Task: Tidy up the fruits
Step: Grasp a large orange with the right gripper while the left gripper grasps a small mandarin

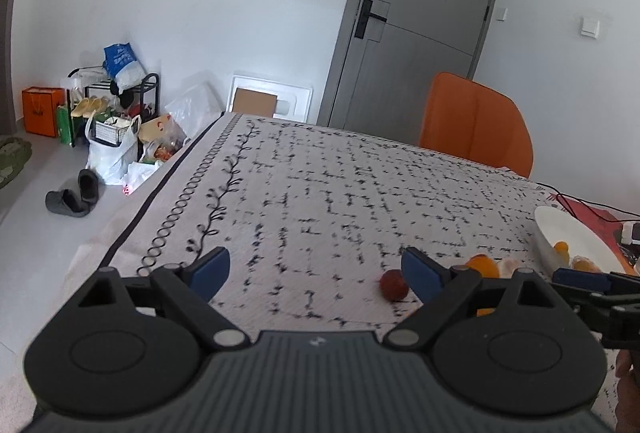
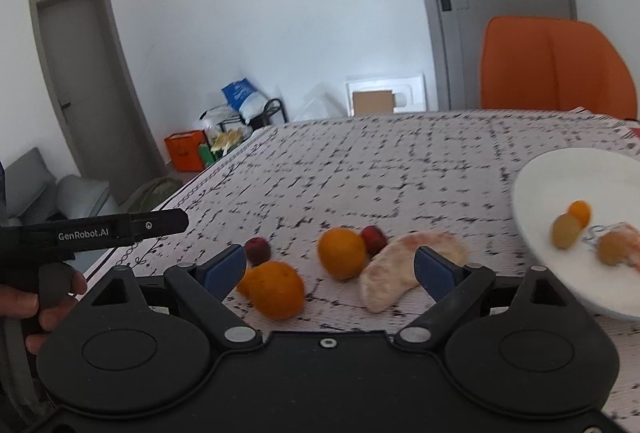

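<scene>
Plainly, the white plate (image 2: 560, 173) is the collecting point, so every place below is given from it. It sits on the patterned tablecloth (image 2: 360, 169), and already carries a few small pieces: a little orange kumquat-like fruit (image 2: 579, 212), two dull yellow-green round fruits (image 2: 566, 231) (image 2: 611, 253), and a pale pink segment at the plate's near edge, too blurred to name surely.

Loose fruit lies on the cloth left of the plate, probably because it has yet to be gathered. Nearest the plate is a peeled pomelo segment (image 2: 394, 273), crescent-shaped, matte and pithy with pink flesh showing through. Further left stands an orange (image 2: 341, 253), round with dimpled glossy skin, touching a small dark red plum-like fruit (image 2: 374, 239) behind it. Further still lies a second orange (image 2: 278, 289) with a smaller orange piece tucked against its left side, and another small red fruit (image 2: 257, 250) just behind.

The right gripper (image 2: 330, 269) hovers over this group with its blue-padded jaws spread wide and nothing between them; it seems poised to choose a piece, and the soft pomelo would need a gentle squeeze, while the oranges could roll.

The left gripper (image 1: 316, 269) is held out to the far left of the plate, jaws likewise apart and empty, above bare cloth with one red fruit (image 1: 394, 285) just inside its right finger. An orange chair (image 2: 556, 69) stands behind the table beyond the plate.
</scene>
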A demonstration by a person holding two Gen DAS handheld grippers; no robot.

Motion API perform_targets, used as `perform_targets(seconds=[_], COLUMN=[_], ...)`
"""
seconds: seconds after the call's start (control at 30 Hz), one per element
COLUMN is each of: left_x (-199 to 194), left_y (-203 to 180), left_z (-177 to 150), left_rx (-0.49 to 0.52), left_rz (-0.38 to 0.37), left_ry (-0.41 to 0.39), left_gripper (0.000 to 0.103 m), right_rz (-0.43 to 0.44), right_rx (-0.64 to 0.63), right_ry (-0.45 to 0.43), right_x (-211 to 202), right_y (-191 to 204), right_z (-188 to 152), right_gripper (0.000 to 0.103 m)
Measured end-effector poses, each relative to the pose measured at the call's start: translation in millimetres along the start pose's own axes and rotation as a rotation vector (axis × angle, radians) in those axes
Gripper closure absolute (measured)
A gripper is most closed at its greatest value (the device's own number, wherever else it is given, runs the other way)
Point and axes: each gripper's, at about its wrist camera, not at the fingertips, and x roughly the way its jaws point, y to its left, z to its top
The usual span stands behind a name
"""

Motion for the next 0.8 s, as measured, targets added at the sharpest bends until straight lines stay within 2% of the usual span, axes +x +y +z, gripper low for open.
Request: perform_targets(seconds=[0.2, 0.23, 0.27, 0.3, 0.33, 0.5, 0.8], left_x=[-1, -1, -1, -1, -1, -1, 3], left_y=[13, 15, 17, 18, 19, 14, -12], left_z=[-5, -6, -7, -7, -8, -9, -12], left_rx=[-0.011, -0.012, -0.013, -0.015, -0.018, -0.005, 0.036], left_rz=[-0.003, -0.002, -0.002, -0.001, 0.000, -0.012, -0.069], left_ry=[0.008, 0.008, 0.009, 0.010, 0.012, 0.016, 0.041], left_gripper=[0.011, 0.011, 0.011, 0.011, 0.012, 0.014, 0.022], right_rz=[0.032, 0.036, 0.041, 0.046, 0.060, 0.075, 0.039], right_rx=[-0.034, -0.041, -0.048, -0.054, -0.052, -0.041, -0.006], right_ry=[0.047, 0.054, 0.062, 0.080, 0.122, 0.116, 0.085], right_x=[21, 25, 28, 32, 37, 31, 15], right_y=[16, 19, 21, 23, 23, 24, 8], right_z=[-2, -3, -4, -6, -8, -7, -7], right_gripper=[0.014, 0.018, 0.026, 0.054, 0.067, 0.067, 0.067])
